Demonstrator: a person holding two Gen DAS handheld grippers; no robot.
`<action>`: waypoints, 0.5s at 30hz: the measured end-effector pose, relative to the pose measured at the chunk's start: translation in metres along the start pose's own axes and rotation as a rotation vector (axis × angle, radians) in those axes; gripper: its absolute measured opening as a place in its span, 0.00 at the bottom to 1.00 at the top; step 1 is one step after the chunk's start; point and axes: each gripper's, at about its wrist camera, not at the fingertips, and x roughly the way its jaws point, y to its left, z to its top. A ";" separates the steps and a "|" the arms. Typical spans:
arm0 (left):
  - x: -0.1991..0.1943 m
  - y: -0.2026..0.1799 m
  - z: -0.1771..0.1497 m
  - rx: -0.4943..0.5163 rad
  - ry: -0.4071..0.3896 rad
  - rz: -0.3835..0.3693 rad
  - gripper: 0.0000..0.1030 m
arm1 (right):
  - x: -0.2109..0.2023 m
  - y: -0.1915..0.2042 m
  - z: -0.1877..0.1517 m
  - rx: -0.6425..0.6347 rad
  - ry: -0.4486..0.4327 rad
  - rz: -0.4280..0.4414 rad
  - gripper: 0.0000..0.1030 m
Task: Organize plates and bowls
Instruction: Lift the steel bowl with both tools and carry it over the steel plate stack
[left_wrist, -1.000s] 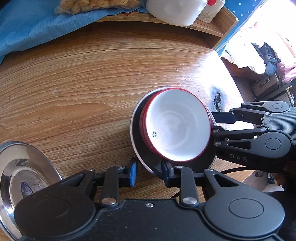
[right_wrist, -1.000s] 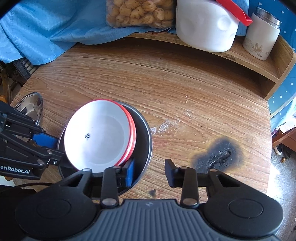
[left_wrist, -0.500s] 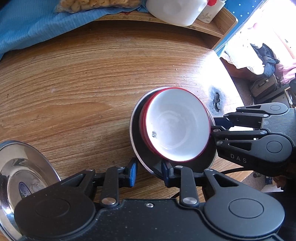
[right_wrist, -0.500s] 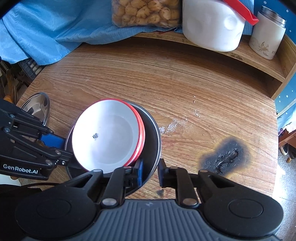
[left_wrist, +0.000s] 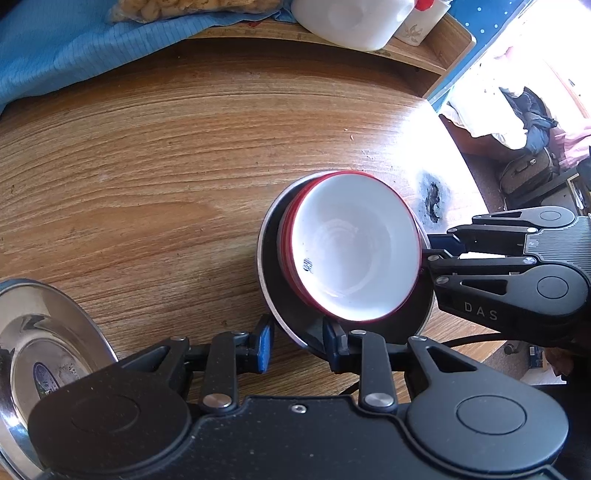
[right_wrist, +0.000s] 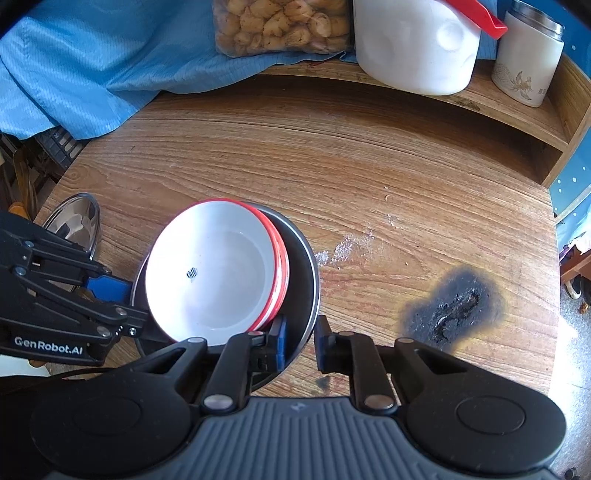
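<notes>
A home: scorched wooden table (right_wrist: 332, 166), snack bag (right_wrist: 280, 26), clothes pile (left_wrist: 517, 110).

Scorched wooden table (right_wrist: 332, 155) bearing dark pan (right_wrist: 301, 266), steel plate (left_wrist: 44, 332).

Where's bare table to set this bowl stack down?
Bare wood lies beyond the bowls, up to the shelf and blue cloth; a narrower strip runs between pan and burn mark. The near-left is crowded: steel plate, left claw.
</notes>
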 end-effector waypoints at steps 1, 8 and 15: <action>0.001 0.000 0.000 -0.001 0.004 0.000 0.31 | 0.000 -0.001 0.000 0.006 0.000 0.003 0.16; 0.005 -0.003 0.002 0.001 0.010 0.025 0.28 | 0.000 -0.002 -0.001 0.018 0.004 0.012 0.16; 0.005 -0.001 0.001 -0.030 -0.002 0.028 0.25 | 0.003 0.000 -0.003 0.021 0.014 0.018 0.20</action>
